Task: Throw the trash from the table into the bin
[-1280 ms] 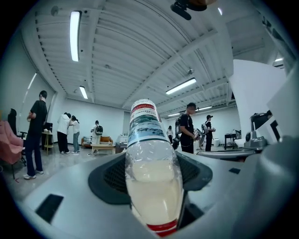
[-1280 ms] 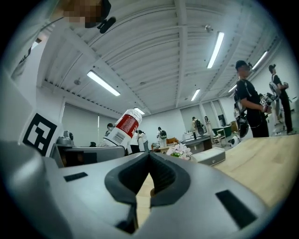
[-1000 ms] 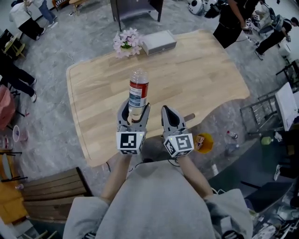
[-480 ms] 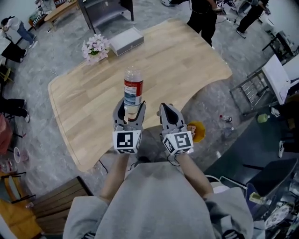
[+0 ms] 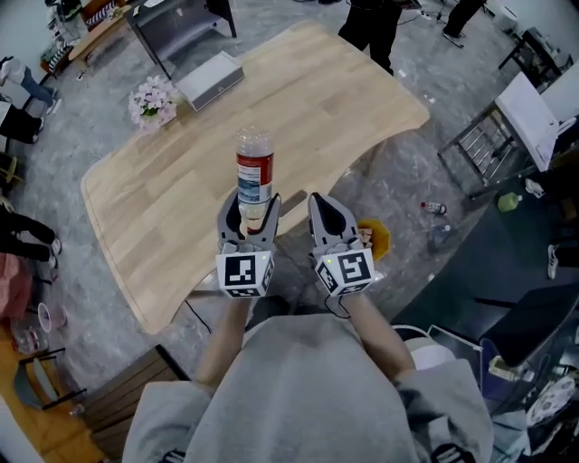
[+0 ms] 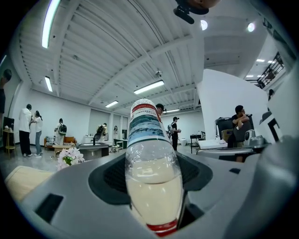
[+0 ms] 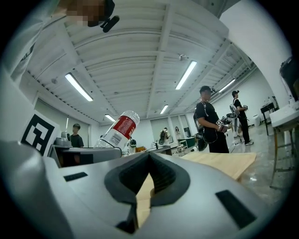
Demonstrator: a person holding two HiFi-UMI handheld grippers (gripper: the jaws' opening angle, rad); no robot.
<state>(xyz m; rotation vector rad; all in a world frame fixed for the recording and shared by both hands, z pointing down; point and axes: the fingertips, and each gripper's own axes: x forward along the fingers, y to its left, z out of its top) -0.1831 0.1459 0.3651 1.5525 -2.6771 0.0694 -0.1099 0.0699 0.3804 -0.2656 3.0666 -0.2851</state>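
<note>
A clear plastic bottle [image 5: 255, 176] with a red label and some pale liquid stands upright in my left gripper [image 5: 253, 208], which is shut on its lower part. In the left gripper view the bottle [image 6: 152, 163] fills the gap between the jaws of that gripper [image 6: 152, 196]. My right gripper [image 5: 324, 206] sits just to the right, shut with nothing in it, and its jaw tips meet in the right gripper view [image 7: 149, 156]. There the bottle [image 7: 119, 128] shows at the left. Both grippers hang over the near edge of the wooden table [image 5: 172, 190].
On the table's far side lie a pink flower bunch [image 5: 152, 101] and a grey box [image 5: 210, 80]. A person [image 5: 371, 23] stands at the far edge. An orange thing [image 5: 376, 237] and a small bottle [image 5: 434, 208] lie on the floor. At right stands a metal rack [image 5: 488, 145].
Both grippers, with the bottle still held, have drawn back from over the tabletop to its near edge. The table now sits further up and left in the head view.
</note>
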